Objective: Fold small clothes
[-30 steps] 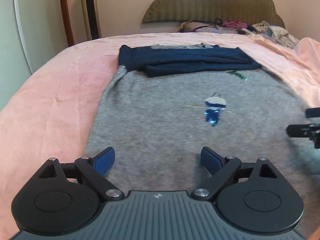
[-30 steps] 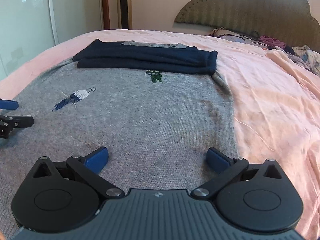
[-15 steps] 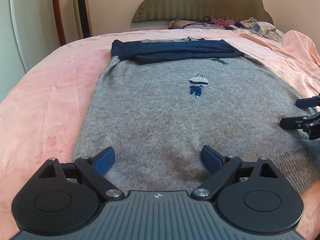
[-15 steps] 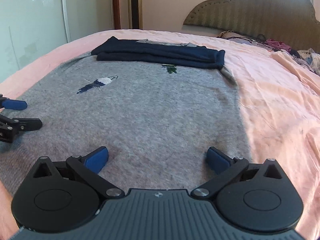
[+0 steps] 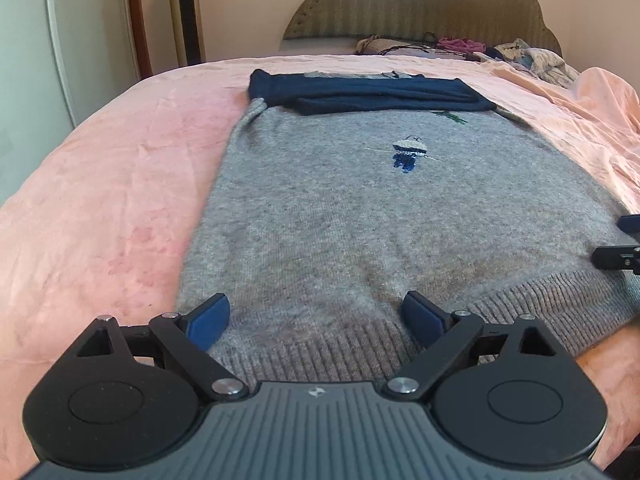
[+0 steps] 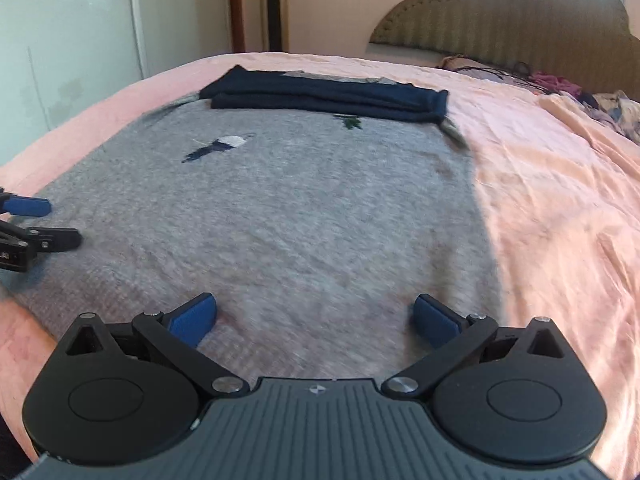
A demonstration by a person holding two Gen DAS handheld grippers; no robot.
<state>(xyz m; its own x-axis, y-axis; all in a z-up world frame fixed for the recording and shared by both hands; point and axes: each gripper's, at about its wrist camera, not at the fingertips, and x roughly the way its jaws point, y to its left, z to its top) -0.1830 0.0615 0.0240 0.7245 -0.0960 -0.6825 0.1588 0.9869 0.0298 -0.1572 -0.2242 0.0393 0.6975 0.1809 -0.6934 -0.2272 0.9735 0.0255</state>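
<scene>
A grey knit sweater point(image 5: 340, 220) lies flat on the pink bed, its navy sleeves point(image 5: 360, 94) folded across the far end and a small embroidered bird point(image 5: 408, 152) on its front. My left gripper point(image 5: 316, 316) is open, just above the ribbed hem point(image 5: 320, 356) near the sweater's left corner. My right gripper point(image 6: 316, 320) is open over the hem near the sweater point(image 6: 280, 208) right edge. Each gripper shows at the edge of the other view: the right gripper point(image 5: 624, 240) and the left gripper point(image 6: 36, 224). Neither holds anything.
The pink bedsheet point(image 5: 100, 200) spreads around the sweater. A padded headboard point(image 5: 420, 4) stands at the far end with a pile of clothes point(image 5: 520, 56) in front. A tall gold appliance point(image 5: 186, 12) and a white wardrobe point(image 5: 36, 40) stand at the left.
Both grippers have drawn back toward the near hem of the sweater; the ribbed hem now shows under the left gripper. Both stayed open.
</scene>
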